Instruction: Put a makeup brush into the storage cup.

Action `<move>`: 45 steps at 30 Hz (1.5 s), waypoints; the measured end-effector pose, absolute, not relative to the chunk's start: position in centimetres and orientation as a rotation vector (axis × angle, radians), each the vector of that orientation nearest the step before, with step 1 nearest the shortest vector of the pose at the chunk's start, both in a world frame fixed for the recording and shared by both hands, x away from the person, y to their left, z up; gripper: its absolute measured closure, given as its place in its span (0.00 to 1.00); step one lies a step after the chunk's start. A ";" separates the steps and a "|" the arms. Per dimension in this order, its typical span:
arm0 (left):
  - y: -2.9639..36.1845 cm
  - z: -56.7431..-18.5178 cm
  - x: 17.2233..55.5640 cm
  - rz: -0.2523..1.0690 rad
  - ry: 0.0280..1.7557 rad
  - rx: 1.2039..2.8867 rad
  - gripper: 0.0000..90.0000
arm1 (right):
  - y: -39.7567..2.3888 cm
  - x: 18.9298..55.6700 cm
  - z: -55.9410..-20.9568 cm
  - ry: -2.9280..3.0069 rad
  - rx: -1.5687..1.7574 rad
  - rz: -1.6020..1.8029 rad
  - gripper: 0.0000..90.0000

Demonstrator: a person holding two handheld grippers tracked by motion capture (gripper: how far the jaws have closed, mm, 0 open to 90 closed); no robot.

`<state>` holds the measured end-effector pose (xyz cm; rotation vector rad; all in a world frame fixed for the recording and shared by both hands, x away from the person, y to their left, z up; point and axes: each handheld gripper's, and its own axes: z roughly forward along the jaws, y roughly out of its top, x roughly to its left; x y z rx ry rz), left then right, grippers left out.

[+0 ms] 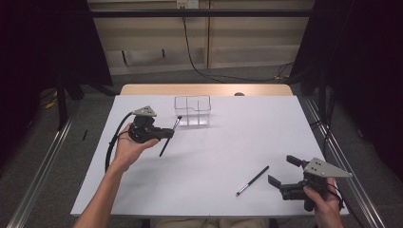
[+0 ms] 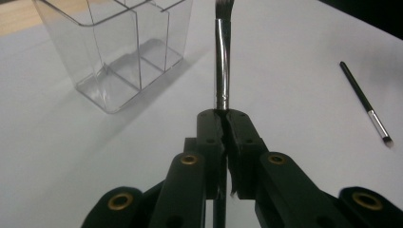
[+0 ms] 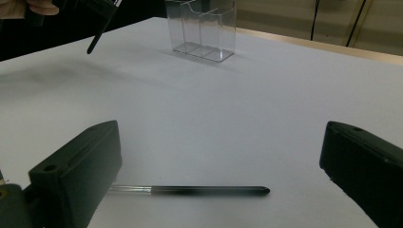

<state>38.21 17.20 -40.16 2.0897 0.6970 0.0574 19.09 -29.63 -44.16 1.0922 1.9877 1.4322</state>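
My left gripper [image 1: 170, 132] is shut on a black makeup brush [image 1: 164, 147], lifted off the white table [image 1: 228, 142] just left of a clear divided organizer [image 1: 192, 110]. In the left gripper view the jaws [image 2: 224, 116] pinch the brush [image 2: 222, 71] at its metal ferrule, bristles pointing away beside the organizer [image 2: 119, 52]. A second brush [image 1: 253, 181] lies flat on the table at the front right. My right gripper [image 1: 283, 169] is open just right of it. In the right gripper view that brush [image 3: 199, 190] lies between the wide-apart jaws [image 3: 221, 142], untouched.
The organizer [image 3: 202, 31] stands near the table's far edge, its compartments holding nothing. A wooden strip [image 1: 204, 89] borders the far side. Metal rails [image 1: 342, 161] run along the floor on both sides of the table.
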 end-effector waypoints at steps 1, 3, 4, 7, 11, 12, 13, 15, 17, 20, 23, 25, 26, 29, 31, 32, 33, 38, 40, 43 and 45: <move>17.1 -40.1 38.1 0.046 0.679 2.068 0.94 | -29.6 19.1 -44.2 1.987 1.093 1.432 0.00; 17.1 -40.0 38.0 0.057 0.685 2.049 0.94 | -29.6 19.1 -44.1 1.989 1.093 1.431 0.00; 17.1 -40.0 38.0 0.057 0.685 2.039 0.94 | -29.6 19.1 -44.1 1.989 1.092 1.430 0.00; 17.2 -40.0 37.8 0.079 0.680 2.014 0.94 | -29.5 19.1 -44.1 1.990 1.088 1.428 0.00; 17.1 -39.9 37.5 0.107 0.686 1.992 0.94 | -29.6 19.1 -44.1 1.987 1.093 1.428 0.00; 17.2 -39.9 37.5 0.115 0.682 1.986 0.94 | -29.6 19.1 -44.1 1.987 1.093 1.427 0.00; 17.2 -39.9 37.4 0.122 0.682 1.979 0.94 | -29.6 19.1 -44.2 1.989 1.092 1.427 0.00; 17.2 -39.8 37.3 0.139 0.679 1.962 0.94 | -29.5 19.1 -44.1 1.991 1.088 1.427 0.00; 17.1 -39.7 37.1 0.151 0.674 1.949 0.94 | -29.5 19.1 -44.1 1.992 1.086 1.426 0.00; 16.8 -39.8 36.8 0.199 0.648 1.929 0.94 | -29.5 19.0 -44.1 1.992 1.085 1.426 0.00; 16.5 -39.8 36.5 0.215 0.635 1.891 0.94 | -29.5 19.1 -44.1 1.992 1.084 1.426 0.00; 16.5 -39.8 36.5 0.213 0.638 1.859 0.94 | -29.5 19.0 -44.1 1.995 1.079 1.424 0.00; 16.4 -39.8 36.5 0.214 0.640 1.846 0.94 | -29.5 19.0 -44.1 1.995 1.078 1.425 0.00; 16.3 -39.8 36.4 0.230 0.631 1.820 0.94 | -29.6 19.0 -44.1 1.992 1.083 1.428 0.00; 16.3 -39.7 36.3 0.237 0.625 1.817 0.94 | -29.6 19.0 -44.1 1.990 1.088 1.431 0.00; 16.4 -39.7 36.3 0.234 0.624 1.810 0.94 | -29.6 19.1 -44.1 1.989 1.089 1.430 0.00; 16.4 -39.6 36.3 0.237 0.624 1.809 0.94 | -29.6 19.1 -44.1 1.988 1.089 1.431 0.00; 16.7 -39.2 36.2 0.262 0.624 1.777 0.94 | -29.5 19.1 -44.1 1.990 1.082 1.432 0.00; 16.9 -39.1 36.1 0.271 0.628 1.770 0.94 | -29.5 19.0 -44.1 1.989 1.084 1.430 0.00; 17.0 -38.9 36.0 0.290 0.630 1.765 0.94 | -29.6 19.1 -44.1 1.988 1.084 1.430 0.00; 17.0 -38.8 36.1 0.295 0.630 1.763 0.94 | -29.5 19.1 -44.1 1.989 1.088 1.430 0.00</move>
